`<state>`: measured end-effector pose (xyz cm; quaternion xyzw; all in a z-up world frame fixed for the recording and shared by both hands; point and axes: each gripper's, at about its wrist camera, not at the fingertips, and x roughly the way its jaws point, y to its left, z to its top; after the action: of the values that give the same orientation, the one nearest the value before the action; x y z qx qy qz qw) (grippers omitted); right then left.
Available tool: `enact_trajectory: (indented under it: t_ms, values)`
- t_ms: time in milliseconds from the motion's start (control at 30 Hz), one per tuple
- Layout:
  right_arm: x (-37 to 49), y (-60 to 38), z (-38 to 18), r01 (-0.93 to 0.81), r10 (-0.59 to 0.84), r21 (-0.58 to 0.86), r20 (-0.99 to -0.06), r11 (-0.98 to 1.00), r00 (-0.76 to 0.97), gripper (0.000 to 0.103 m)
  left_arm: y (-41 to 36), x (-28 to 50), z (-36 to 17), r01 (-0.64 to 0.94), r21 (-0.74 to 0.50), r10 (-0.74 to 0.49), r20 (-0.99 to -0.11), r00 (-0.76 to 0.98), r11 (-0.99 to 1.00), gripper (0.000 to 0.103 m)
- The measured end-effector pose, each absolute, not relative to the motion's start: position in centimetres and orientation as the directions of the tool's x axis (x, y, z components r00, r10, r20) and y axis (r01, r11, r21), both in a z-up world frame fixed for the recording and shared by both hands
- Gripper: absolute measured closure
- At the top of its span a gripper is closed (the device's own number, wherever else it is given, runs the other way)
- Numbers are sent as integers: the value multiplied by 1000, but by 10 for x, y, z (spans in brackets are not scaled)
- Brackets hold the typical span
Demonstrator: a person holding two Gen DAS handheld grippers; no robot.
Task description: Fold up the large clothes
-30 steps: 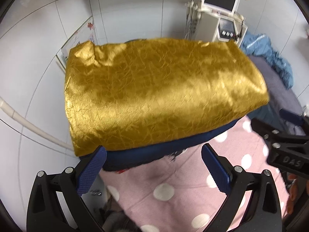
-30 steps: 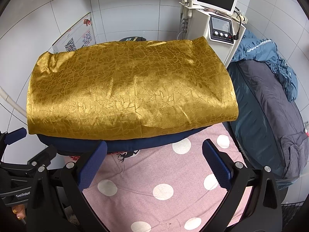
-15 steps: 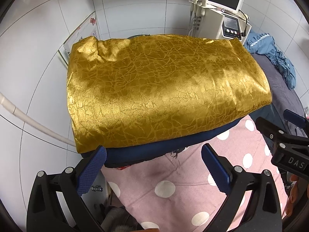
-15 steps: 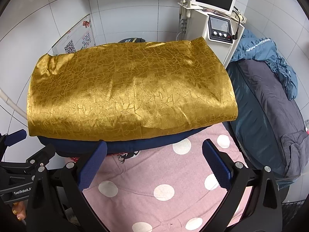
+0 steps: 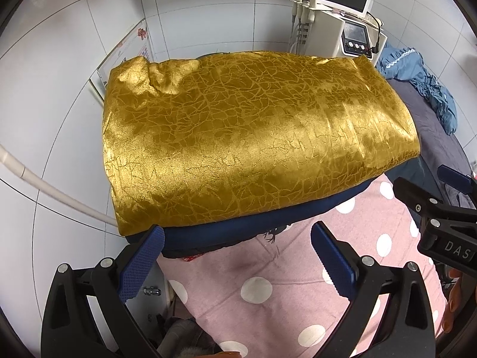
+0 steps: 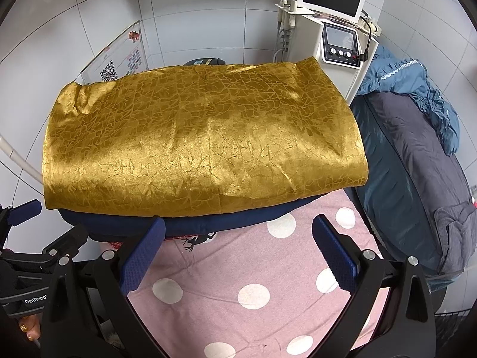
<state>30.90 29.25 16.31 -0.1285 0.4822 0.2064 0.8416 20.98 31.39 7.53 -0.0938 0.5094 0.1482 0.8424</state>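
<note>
Left wrist view, gripper: the left gripper (image 5: 237, 256) hangs over the pink polka-dot sheet (image 5: 268, 292), jaws spread wide with nothing between them; its blue pads (image 5: 140, 264) sit just short of the folded stack.
Left wrist view, garment: the gold crinkled cloth (image 5: 253, 143) lies folded flat over a navy blue layer (image 5: 238, 232) at the far end of the sheet; its far left corner is bunched up.
Left wrist view, only here: a white pipe (image 5: 53, 191) runs along the tiled wall on the left, and the right gripper (image 5: 438, 205) comes in from the right edge.
Right wrist view, gripper: the right gripper (image 6: 238, 256) also has its jaws wide apart and holds nothing, over the pink polka-dot sheet (image 6: 253, 268).
Right wrist view, garment: the gold crinkled cloth (image 6: 202, 143) shows its whole near edge, overhanging the navy blue layer (image 6: 223, 223).
Right wrist view, only here: a dark grey and teal quilt (image 6: 411, 179) lies to the right of the stack, a placard with a QR code (image 6: 119, 62) leans on the wall, and the left gripper (image 6: 35, 238) sits at the lower left.
Surroundings: a white machine with a screen (image 6: 331, 29) stands behind the stack's far right corner.
Room: the bare sheet lies between both grippers and the stack; the wall is close on the left, the quilt close on the right.
</note>
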Motion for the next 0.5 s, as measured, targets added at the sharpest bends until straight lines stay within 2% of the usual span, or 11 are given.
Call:
enact_trajectory:
  t_ms: [500]
  values:
    - [309, 292, 163, -472, 225, -16, -865, 881, 449, 6, 312, 211, 76, -344, 3, 162, -886, 434, 939, 6]
